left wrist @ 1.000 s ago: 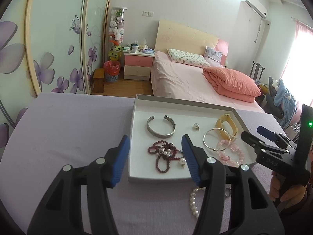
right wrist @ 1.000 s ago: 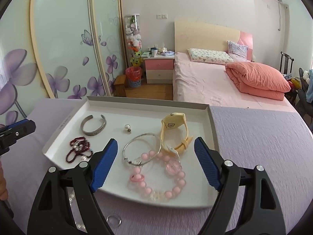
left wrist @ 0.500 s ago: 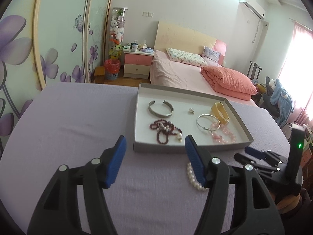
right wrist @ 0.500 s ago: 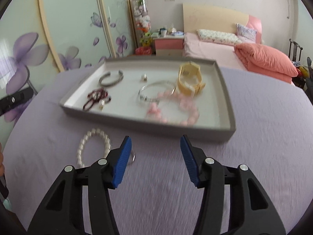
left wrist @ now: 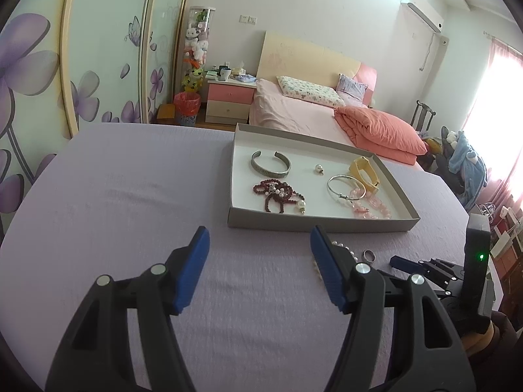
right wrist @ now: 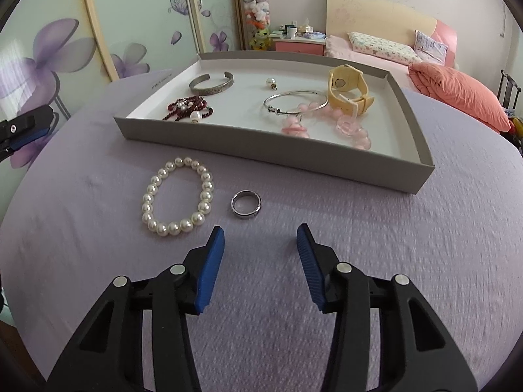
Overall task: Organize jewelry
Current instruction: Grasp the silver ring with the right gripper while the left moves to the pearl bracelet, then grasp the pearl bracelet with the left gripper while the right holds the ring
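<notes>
Lavender cloth covers the counter point(right wrist: 425, 245), with a bedroom behind it. At nine o'clock in the right wrist view sits the left claw point(right wrist: 19, 130) — its jaws stand wide and hold nothing. A pearl bracelet point(right wrist: 178, 196) lies flat on the cloth at about ten o'clock from the right claw point(right wrist: 260, 241), and just beside it, at eleven o'clock, a silver ring point(right wrist: 246, 204) lies apart from the beads. The right claw gapes wide and empty, close behind the ring. Past both, toward twelve o'clock, a shallow grey tray point(right wrist: 261, 150) holds a silver cuff point(right wrist: 212, 85), dark red beads point(right wrist: 188, 107), a pearl earring point(right wrist: 270, 82), a thin bangle point(right wrist: 294, 103) overlapping pink beads point(right wrist: 353, 130), and — at one o'clock — a yellow watch point(right wrist: 349, 89).
</notes>
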The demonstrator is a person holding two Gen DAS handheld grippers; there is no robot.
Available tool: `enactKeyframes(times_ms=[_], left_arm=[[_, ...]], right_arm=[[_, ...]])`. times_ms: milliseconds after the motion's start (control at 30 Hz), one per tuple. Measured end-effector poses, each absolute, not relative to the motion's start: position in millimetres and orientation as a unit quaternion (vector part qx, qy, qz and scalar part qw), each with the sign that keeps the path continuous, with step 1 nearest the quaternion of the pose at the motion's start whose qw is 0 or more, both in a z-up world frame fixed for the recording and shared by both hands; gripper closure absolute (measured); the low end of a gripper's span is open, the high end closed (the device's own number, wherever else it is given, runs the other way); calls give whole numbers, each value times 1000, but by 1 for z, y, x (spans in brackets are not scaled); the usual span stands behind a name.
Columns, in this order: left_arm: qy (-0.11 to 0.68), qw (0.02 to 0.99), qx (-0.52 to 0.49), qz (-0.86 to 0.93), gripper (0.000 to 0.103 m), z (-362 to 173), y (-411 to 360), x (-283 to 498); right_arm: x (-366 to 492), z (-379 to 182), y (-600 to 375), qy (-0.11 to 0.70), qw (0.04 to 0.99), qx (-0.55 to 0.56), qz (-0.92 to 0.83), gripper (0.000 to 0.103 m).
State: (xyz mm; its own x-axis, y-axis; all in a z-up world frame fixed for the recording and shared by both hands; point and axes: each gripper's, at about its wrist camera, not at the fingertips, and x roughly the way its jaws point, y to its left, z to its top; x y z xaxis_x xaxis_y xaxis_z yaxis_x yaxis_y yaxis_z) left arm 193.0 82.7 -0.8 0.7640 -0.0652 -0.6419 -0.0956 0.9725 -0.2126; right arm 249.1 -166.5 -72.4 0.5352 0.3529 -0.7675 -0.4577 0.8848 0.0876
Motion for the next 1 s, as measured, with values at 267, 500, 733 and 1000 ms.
enactKeyframes(times_ms=[267, 500, 733, 1000], left_arm=[[346, 930, -119, 9, 39, -2, 82, 195], [350, 929, -120, 9, 38, -5, 81, 196], [355, 928, -117, 6, 38, -9, 76, 196], [361, 926, -110, 0, 37, -12, 66, 198]], right_arm=[[254, -73, -153, 415, 876, -80, 231, 62], [262, -71, -146, 415, 877, -80, 228, 65], [265, -71, -145, 415, 878, -78, 225, 72], [263, -70, -147, 414, 879, -79, 222, 81]])
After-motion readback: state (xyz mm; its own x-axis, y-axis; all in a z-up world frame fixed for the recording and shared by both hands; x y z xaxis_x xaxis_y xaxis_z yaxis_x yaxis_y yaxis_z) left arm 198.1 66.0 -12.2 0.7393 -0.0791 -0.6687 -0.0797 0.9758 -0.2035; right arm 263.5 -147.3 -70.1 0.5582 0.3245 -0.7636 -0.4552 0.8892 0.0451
